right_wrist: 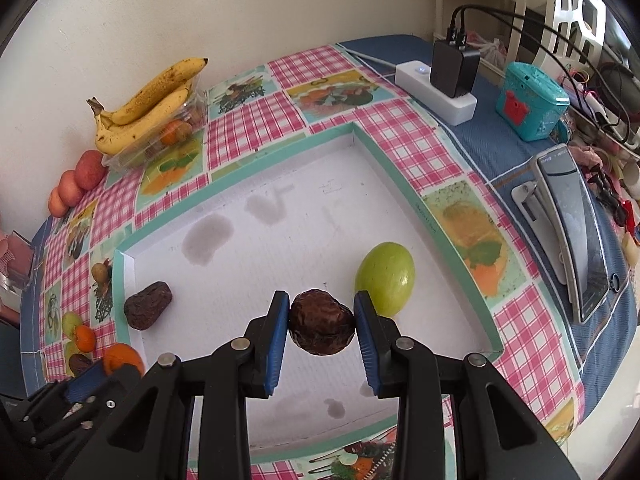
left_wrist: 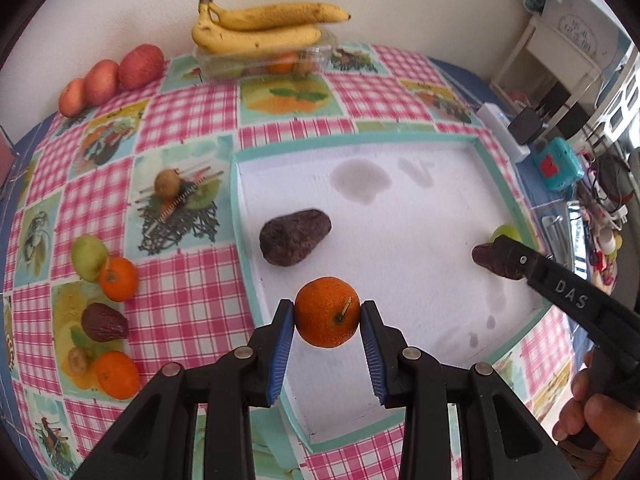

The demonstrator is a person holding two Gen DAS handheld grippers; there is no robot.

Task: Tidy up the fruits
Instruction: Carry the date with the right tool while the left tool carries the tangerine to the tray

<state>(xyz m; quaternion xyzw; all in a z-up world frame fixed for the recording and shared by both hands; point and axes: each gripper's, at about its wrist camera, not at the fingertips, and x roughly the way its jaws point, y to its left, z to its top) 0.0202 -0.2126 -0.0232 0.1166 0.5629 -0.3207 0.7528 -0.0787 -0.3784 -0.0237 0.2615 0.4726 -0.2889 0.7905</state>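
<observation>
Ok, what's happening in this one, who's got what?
A person is sorting fruit into a white tray with a handheld gripper in each hand. The left gripper is shut on a small orange over the tray's near edge. The right gripper is shut on a wrinkled brown fruit beside a green fruit lying in the tray. Another brown fruit already lies in the tray. More fruit waits on the tablecloth to the left.

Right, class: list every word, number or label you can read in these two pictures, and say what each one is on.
"DAS": raised letters on the right gripper arm, left wrist view.
Round stamp on the white cabinet: too blurred to read.
Small print on the tray rim: too small to read.
</observation>
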